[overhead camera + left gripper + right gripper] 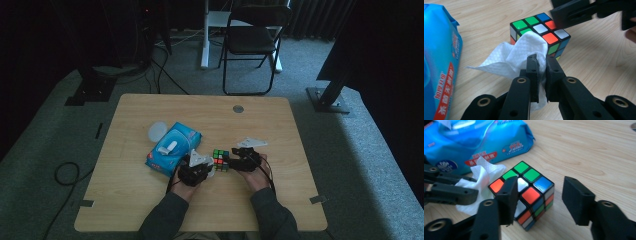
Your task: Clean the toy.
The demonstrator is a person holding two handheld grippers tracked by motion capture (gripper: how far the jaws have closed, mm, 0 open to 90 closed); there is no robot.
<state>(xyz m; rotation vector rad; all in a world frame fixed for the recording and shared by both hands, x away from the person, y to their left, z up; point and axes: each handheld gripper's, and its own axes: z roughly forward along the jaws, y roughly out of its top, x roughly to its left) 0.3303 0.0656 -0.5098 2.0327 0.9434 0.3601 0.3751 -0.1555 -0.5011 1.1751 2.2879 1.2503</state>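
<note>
A scrambled puzzle cube [220, 160] [541, 32] [529, 192] sits on the wooden table [150, 210] between my two grippers. My left gripper [206, 169] [539, 58] is shut on a crumpled white wipe [524, 50] [482, 177], which lies against the cube's near corner and top edge. From the other side, my right gripper [236, 160] [540, 187] straddles the cube and is open. One of its jaws stands close to the cube's side, and the other is clear of it with bare table between. A jaw of that gripper crosses the top of the left gripper view.
A blue pack of wet wipes [172, 147] [439, 62] [479, 140] lies just left of the cube, with a white round lid [157, 131] behind it. A grey disc [238, 108] is set in the table's far edge. A folding chair [250, 40] stands beyond.
</note>
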